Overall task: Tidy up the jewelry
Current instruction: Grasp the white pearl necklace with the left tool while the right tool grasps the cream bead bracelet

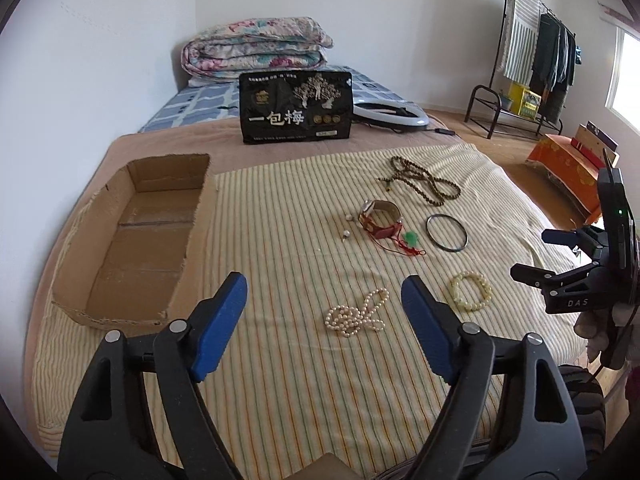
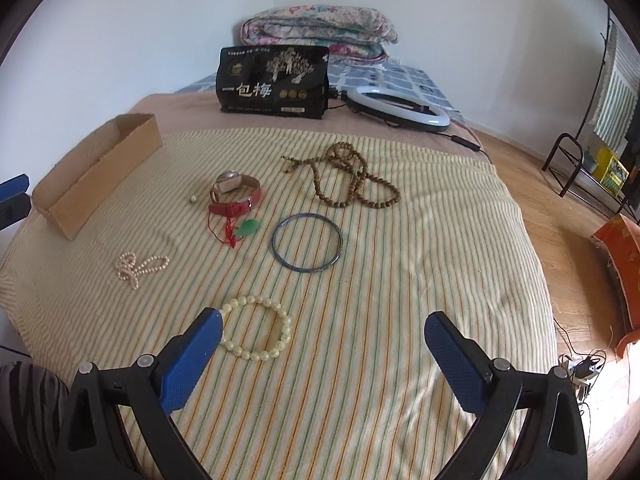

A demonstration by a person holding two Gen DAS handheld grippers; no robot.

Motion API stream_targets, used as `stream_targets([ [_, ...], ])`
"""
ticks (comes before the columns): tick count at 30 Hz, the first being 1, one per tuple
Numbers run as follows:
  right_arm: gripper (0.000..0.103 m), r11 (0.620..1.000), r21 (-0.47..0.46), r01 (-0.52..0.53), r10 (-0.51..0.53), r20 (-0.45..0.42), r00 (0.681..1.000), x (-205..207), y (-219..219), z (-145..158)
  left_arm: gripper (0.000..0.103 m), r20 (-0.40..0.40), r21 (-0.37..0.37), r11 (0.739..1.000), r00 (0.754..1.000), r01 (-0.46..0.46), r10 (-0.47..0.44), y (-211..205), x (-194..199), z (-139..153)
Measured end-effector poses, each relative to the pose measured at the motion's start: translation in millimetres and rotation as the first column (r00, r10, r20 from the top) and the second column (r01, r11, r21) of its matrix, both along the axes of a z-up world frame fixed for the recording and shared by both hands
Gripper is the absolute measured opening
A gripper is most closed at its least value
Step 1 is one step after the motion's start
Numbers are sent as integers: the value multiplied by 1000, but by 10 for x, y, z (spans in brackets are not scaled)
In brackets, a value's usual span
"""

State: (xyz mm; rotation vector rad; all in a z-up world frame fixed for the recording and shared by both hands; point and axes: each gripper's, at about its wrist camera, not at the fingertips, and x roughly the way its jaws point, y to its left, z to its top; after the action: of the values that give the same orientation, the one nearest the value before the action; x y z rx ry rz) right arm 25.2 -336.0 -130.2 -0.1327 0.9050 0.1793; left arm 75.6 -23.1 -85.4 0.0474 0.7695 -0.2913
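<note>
Jewelry lies on a striped cloth point(image 1: 280, 240) on the bed. A pearl necklace point(image 1: 356, 314) lies just ahead of my open, empty left gripper point(image 1: 324, 300). A pale bead bracelet point(image 2: 258, 330) lies by the left finger of my open, empty right gripper point(image 2: 324, 340). Farther off lie a dark bangle point(image 2: 307, 246), a red-strap watch point(image 2: 236, 194), a green pendant on red cord point(image 2: 248, 227), a brown bead necklace point(image 2: 352, 184) and small pearl earrings point(image 1: 346, 226). An empty cardboard box point(image 1: 132, 240) stands at the left. The right gripper point(image 1: 560, 260) shows in the left wrist view.
A black bag with Chinese writing point(image 1: 296, 108) stands behind the cloth, with a ring light point(image 1: 390, 114) and a folded quilt point(image 1: 256, 48) beyond. A clothes rack point(image 1: 536, 64) and an orange box point(image 1: 572, 172) stand on the wooden floor at the right.
</note>
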Motion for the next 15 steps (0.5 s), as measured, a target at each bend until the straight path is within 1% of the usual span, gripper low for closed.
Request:
stream_targets([
  [2, 91, 1000, 14, -8, 9, -45, 999, 70, -12, -105, 74, -35, 4, 1000, 999, 25, -25, -41, 83, -135],
  [6, 86, 999, 40, -17, 21, -93, 995, 180, -28, -245, 70, -93, 28, 997, 993, 72, -69, -115, 212, -379],
  [10, 78, 998, 50, -36, 42, -125, 991, 254, -5, -342, 63, -167, 10, 994, 980, 109, -106, -194, 328, -625],
  [13, 78, 998, 50, -45, 52, -137, 989, 277, 21, -389, 62, -207, -2, 993, 971, 119, -117, -244, 395, -769],
  [15, 76, 997, 61, -49, 57, -148, 987, 302, 35, -424, 59, -227, -5, 993, 966, 122, -120, -260, 426, -829],
])
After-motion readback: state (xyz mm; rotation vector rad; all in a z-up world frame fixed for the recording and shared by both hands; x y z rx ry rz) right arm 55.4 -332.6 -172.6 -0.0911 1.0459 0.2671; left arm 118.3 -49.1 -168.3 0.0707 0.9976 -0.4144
